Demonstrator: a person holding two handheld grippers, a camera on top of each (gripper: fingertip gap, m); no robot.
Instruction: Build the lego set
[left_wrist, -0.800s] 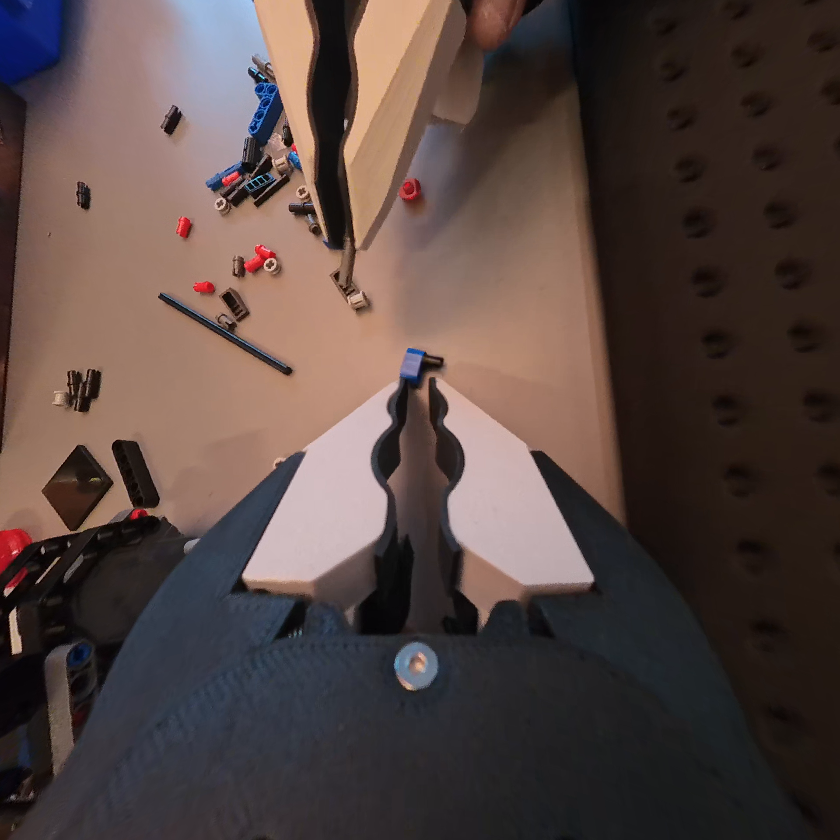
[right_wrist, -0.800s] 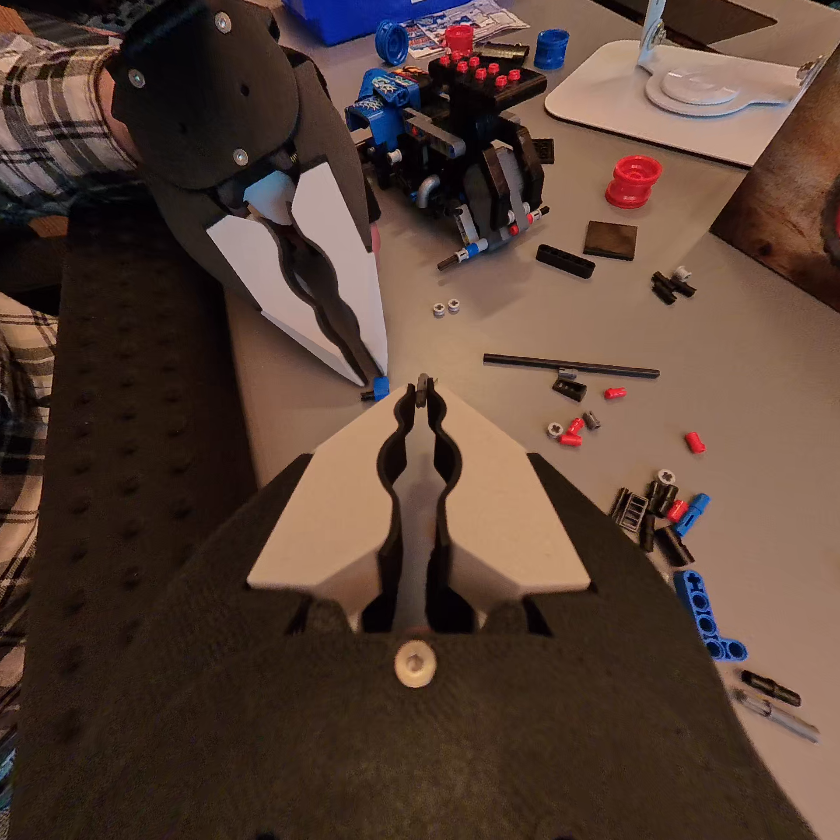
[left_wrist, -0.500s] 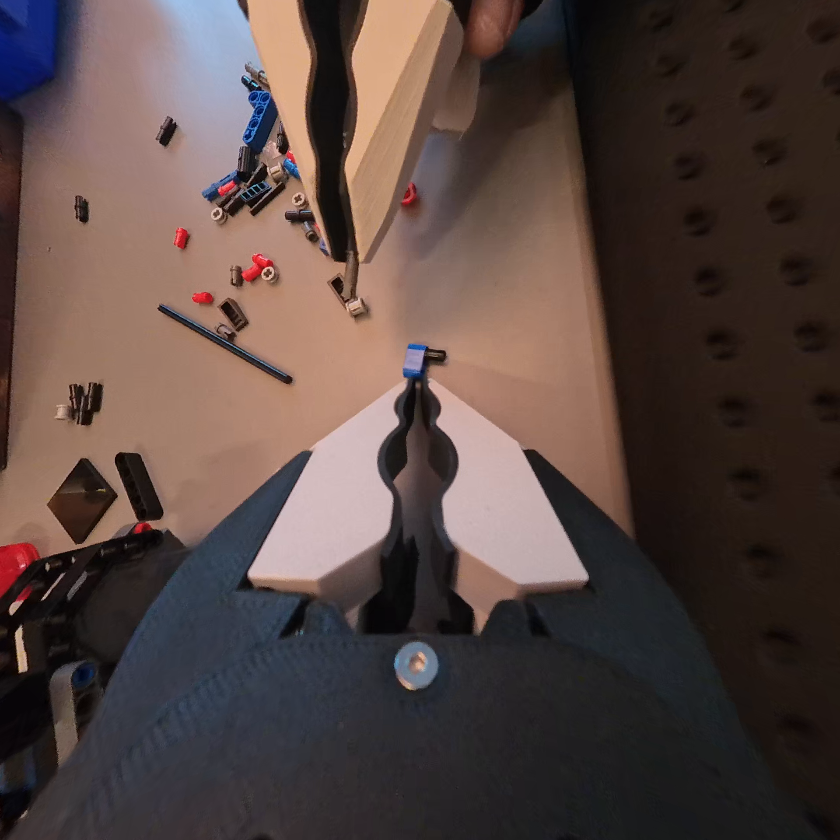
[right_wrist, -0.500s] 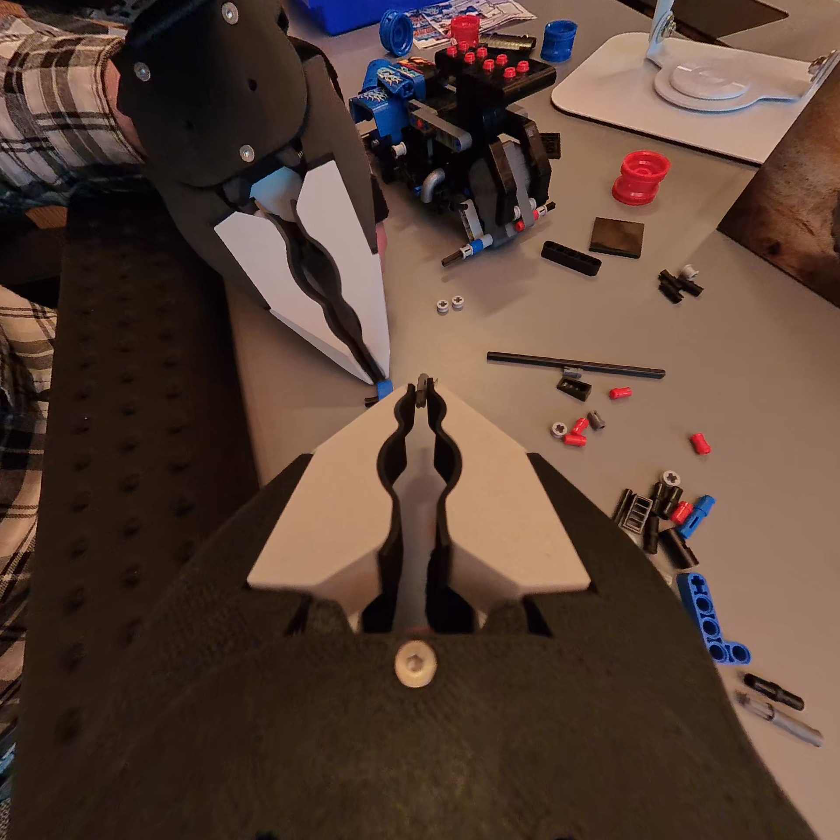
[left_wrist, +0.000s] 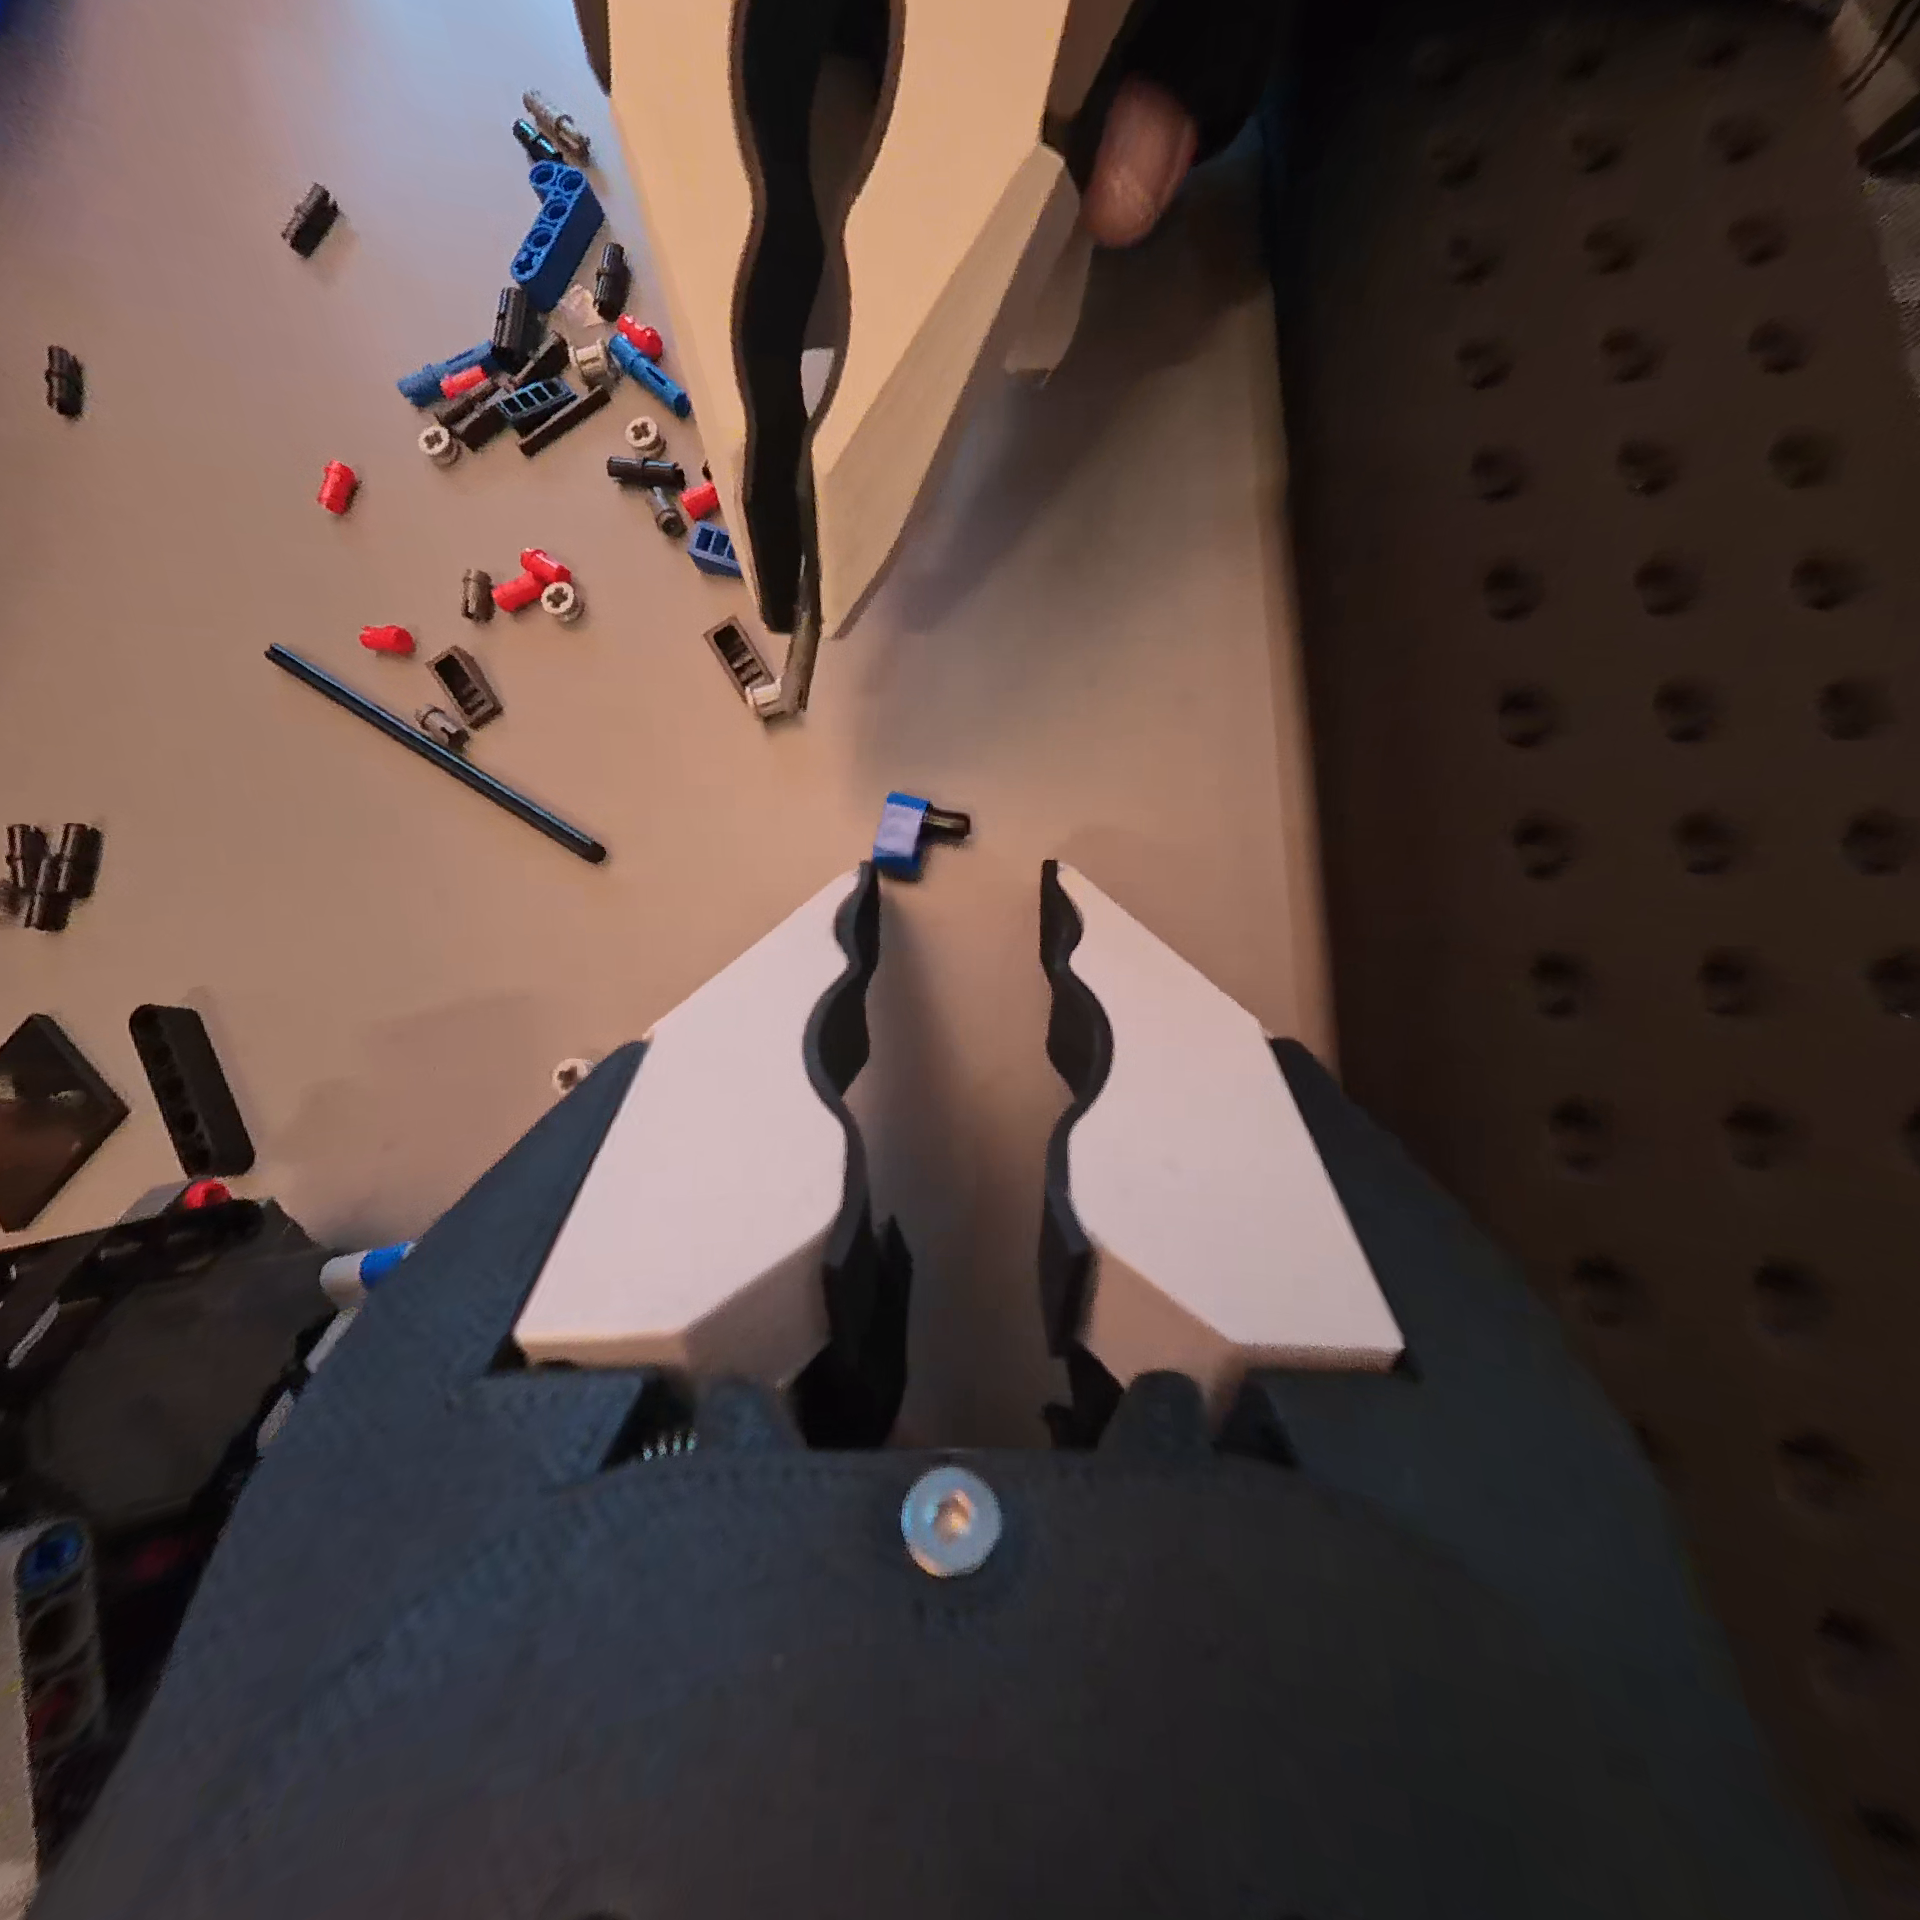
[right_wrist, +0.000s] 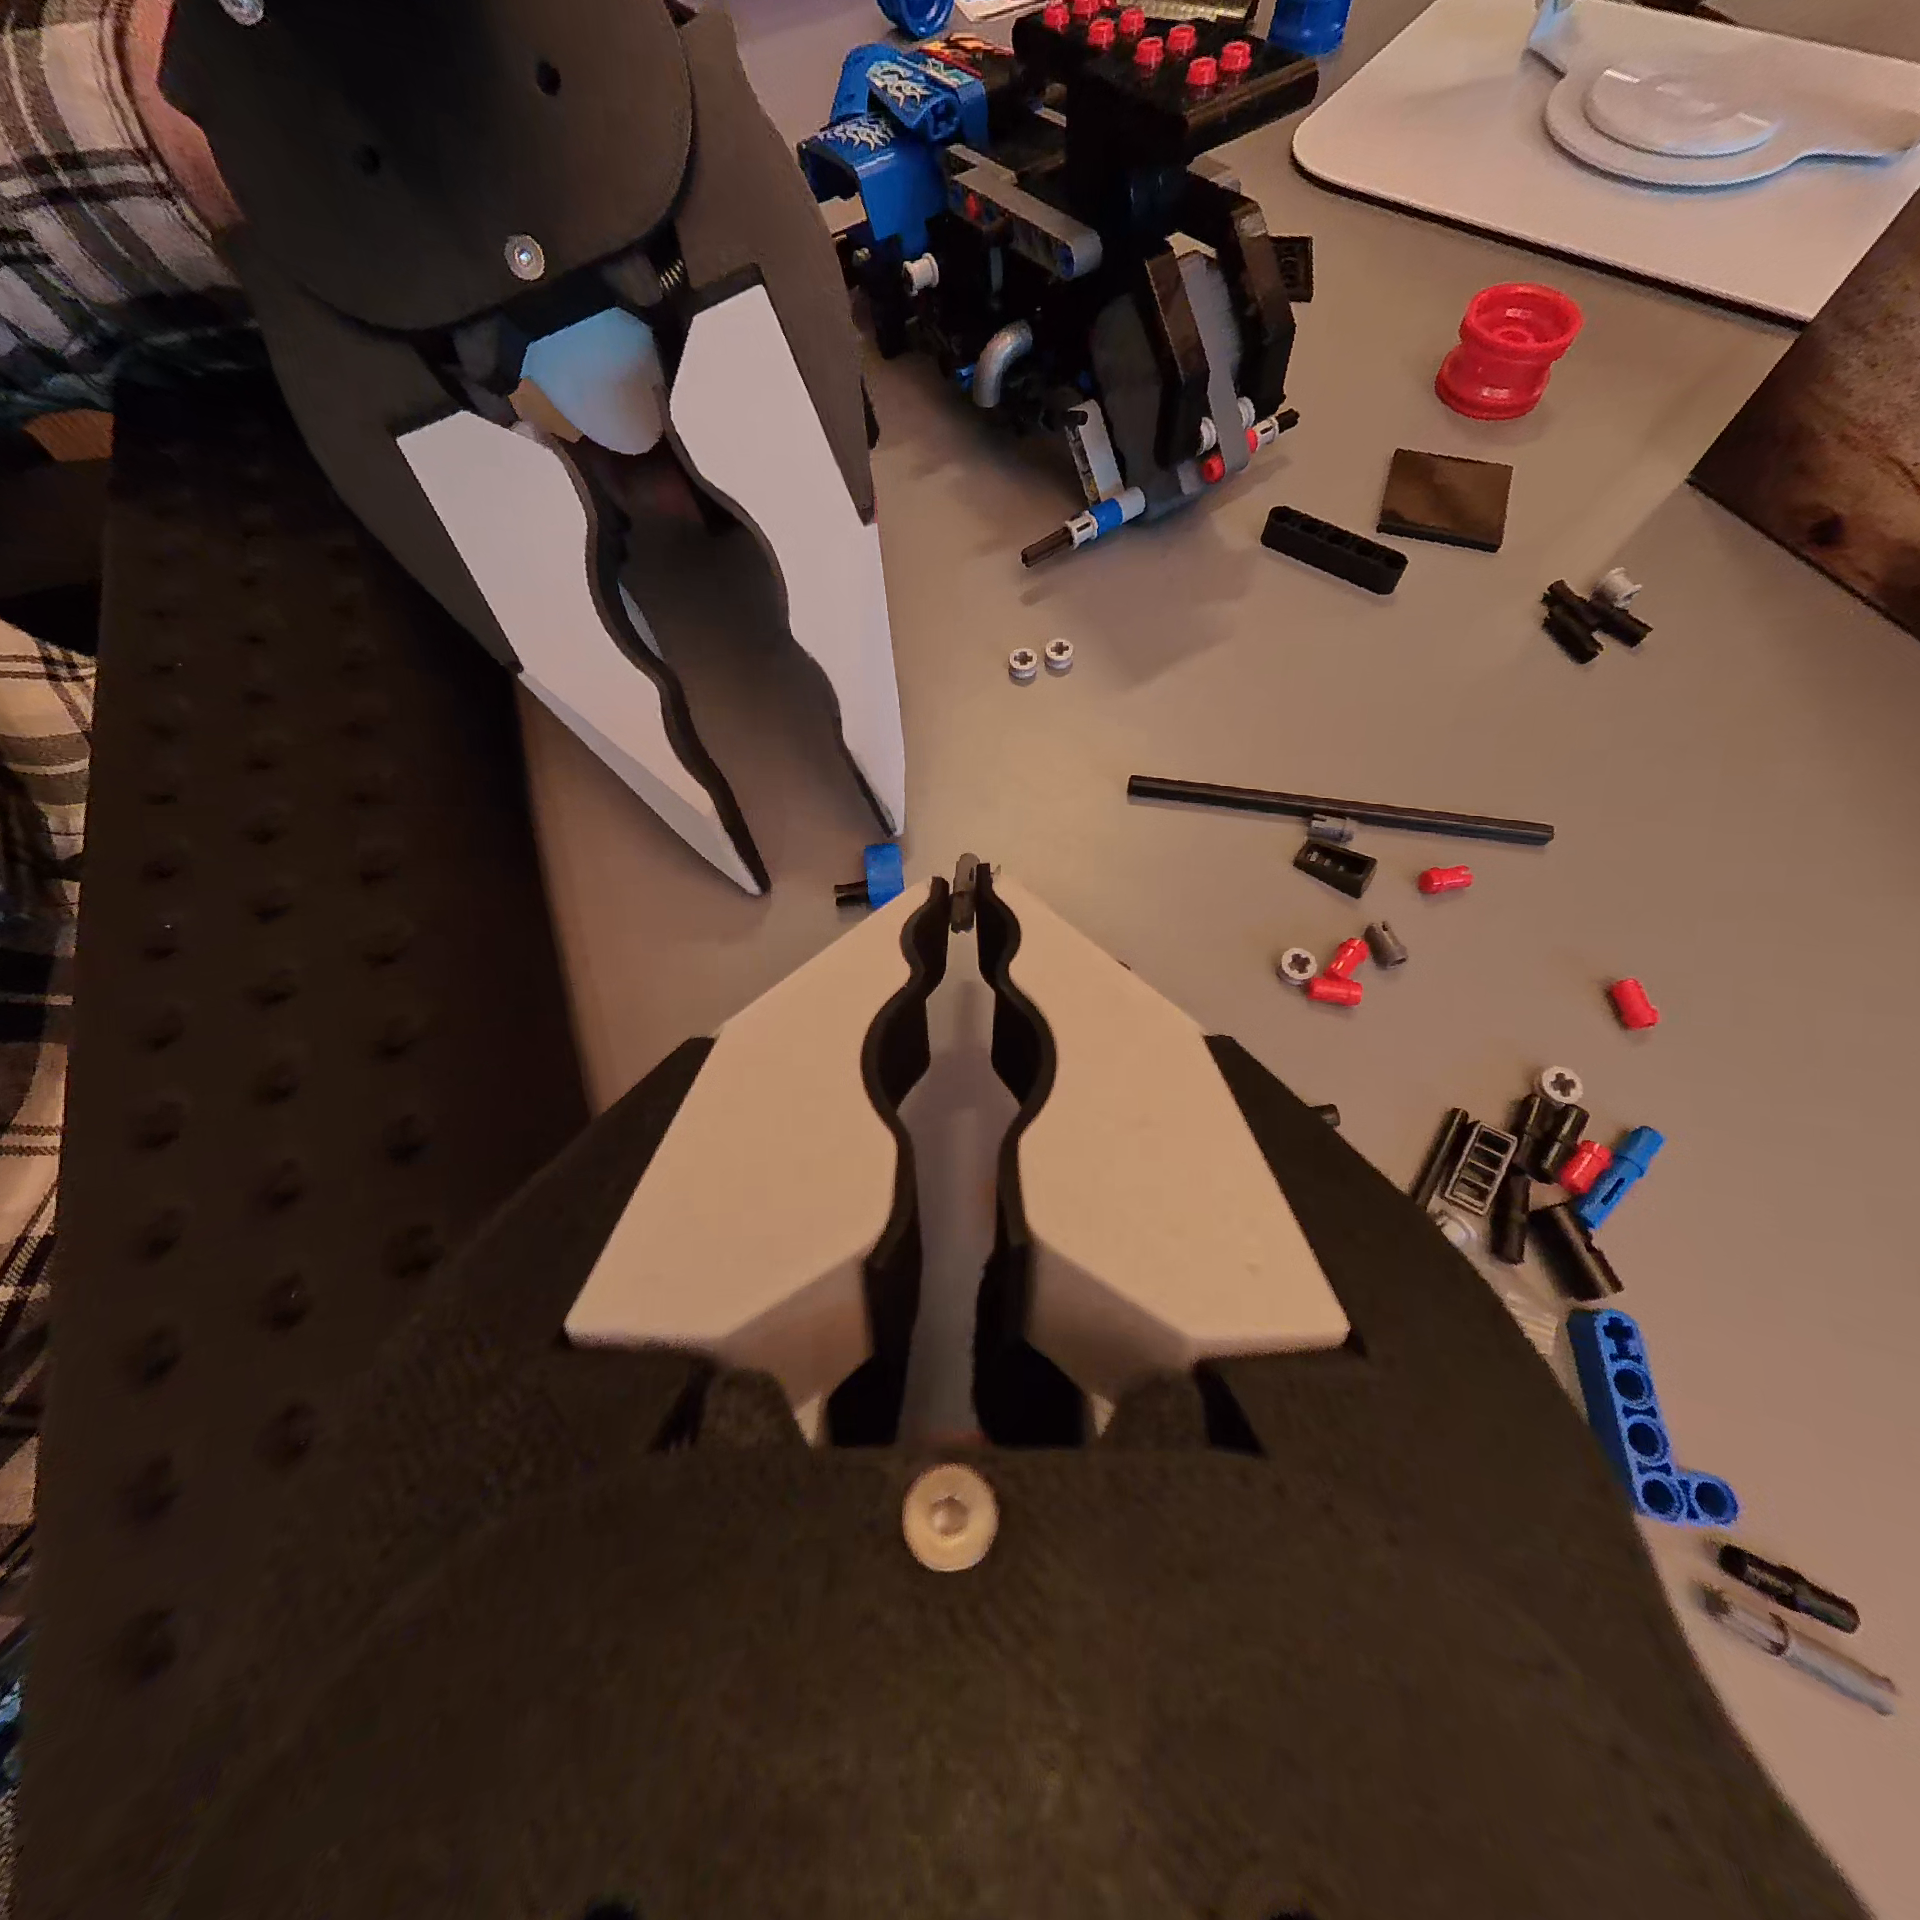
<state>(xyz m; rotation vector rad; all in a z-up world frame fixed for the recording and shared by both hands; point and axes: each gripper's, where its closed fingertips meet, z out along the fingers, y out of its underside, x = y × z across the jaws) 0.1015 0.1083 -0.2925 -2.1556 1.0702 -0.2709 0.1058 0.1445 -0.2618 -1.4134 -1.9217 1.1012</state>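
A small blue connector (left_wrist: 900, 834) with a black pin protruding to the right lies on the grey table (left_wrist: 312, 935), just beyond the tip of the left finger of the left gripper (left_wrist: 958, 875), whose jaws are spread and empty. Its long axis runs across the jaw gap. The right gripper (right_wrist: 968, 896), pinching a thin dark pin (right_wrist: 966, 883), is held close by.

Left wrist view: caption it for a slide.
Open left gripper beside a blue connector on the table; right gripper opposite.
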